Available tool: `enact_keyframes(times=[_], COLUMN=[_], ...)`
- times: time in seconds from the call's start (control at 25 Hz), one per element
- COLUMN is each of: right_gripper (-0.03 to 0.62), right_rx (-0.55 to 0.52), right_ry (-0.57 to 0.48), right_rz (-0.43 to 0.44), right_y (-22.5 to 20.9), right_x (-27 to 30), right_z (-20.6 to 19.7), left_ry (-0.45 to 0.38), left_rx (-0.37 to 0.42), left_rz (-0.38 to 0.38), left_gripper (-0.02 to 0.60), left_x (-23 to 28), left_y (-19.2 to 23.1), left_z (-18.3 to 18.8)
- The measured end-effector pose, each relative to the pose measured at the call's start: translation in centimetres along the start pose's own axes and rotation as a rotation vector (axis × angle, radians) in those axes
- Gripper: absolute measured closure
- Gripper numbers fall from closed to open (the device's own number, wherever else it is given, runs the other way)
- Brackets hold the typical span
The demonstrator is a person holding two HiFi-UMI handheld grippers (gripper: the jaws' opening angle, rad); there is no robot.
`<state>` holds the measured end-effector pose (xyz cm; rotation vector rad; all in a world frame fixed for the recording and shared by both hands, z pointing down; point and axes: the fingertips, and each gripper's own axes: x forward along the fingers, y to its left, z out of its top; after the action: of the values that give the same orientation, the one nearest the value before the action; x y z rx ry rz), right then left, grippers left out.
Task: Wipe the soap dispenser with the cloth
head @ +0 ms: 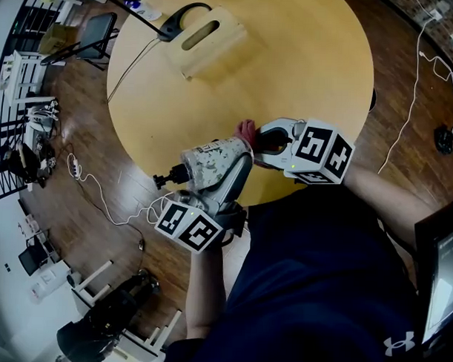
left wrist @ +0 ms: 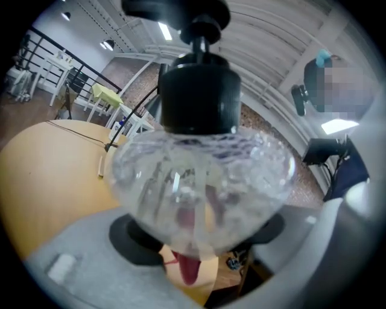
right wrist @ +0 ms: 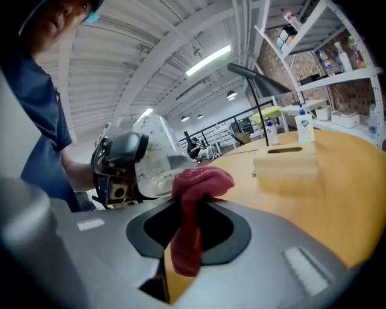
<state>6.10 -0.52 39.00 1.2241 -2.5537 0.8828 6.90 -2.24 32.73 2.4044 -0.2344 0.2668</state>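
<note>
Nearest us, our left gripper (head: pixel 234 188) clamps the soap dispenser (head: pixel 211 165) in wide jaws over the table (head: pixel 305 60) rim at 7 o'clock. The long axis runs 3 to 9, with the pump toward 9. Our right gripper (head: pixel 261 139) pinches the red cloth (head: pixel 247 130) just beside its base; bare table opens toward 12.

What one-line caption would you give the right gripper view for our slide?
Right gripper clamps a red cloth near the clear dispenser held by the left gripper.
</note>
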Motion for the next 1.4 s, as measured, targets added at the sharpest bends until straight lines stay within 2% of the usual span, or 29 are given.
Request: enact_keyframes(times=[0.08, 0.16, 0.36, 0.48, 0.6, 0.76, 0.88, 1.0, 1.12, 1.2, 1.24, 1.32, 1.4], right_gripper=[0.51, 0.51, 0.509, 0.508, 0.508, 0.503, 0.494, 0.487, 0.468, 0.409, 0.372, 0.358, 0.358], right_rx=[0.026, 0.069, 0.251, 0.229, 0.232, 0.288, 0.274, 0.241, 0.242, 0.249, 0.247, 0.213, 0.171], right_ry=[0.042, 0.095, 0.173, 0.231, 0.348, 0.528, 0.555, 0.518, 0.46, 0.42, 0.394, 0.313, 0.224], right_rz=[0.003, -0.045, -0.338, -0.484, -0.547, -0.595, -0.64, -0.667, -0.641, -0.602, -0.59, -0.596, -0.635], right_y=[0.5, -0.5, -8.4, -12.9, -15.6, -16.9, -17.4, -17.5, -17.8, -18.1, -18.1, -17.3, -16.1], right_x=[0.5, 0.4, -2.4, -3.4, -3.1, -2.1, -1.6, -1.1, -0.8, -0.9, -1.0, -1.8, -3.4], right_z=[-1.3, -3.4, -6.2, -7.0, -9.2, -13.7, -15.7, -16.6, -16.4, -15.8, -15.4, -13.7, -11.9], left_ry=[0.012, 0.026, 0.139, 0.184, 0.222, 0.29, 0.298, 0.292, 0.329, 0.344, 0.343, 0.329, 0.312], left_rx=[0.02, 0.066, 0.268, 0.303, 0.344, 0.335, 0.327, 0.344, 0.371, 0.315, 0.272, 0.226, 0.239], left_rz=[0.062, 0.173, 0.506, 0.629, 0.712, 0.77, 0.768, 0.748, 0.736, 0.731, 0.726, 0.7, 0.663], left_gripper=[0.216, 0.216, 0.216, 0.216, 0.216, 0.216, 0.215, 0.215, 0.213, 0.211, 0.187, 0.167, 0.167], left_x=[0.5, 0.8, 1.0, 1.2, 1.9, 2.4, 2.8, 2.6, 2.6, 2.9, 2.8, 1.9, -0.1], left_y=[1.2, 3.9, 12.3, 16.3, 18.6, 20.5, 21.5, 21.7, 21.7, 21.9, 21.9, 21.6, 20.7], left_z=[-0.7, -1.7, -4.7, -7.1, -9.3, -12.2, -13.7, -14.2, -15.1, -16.0, -16.3, -16.5, -16.6])
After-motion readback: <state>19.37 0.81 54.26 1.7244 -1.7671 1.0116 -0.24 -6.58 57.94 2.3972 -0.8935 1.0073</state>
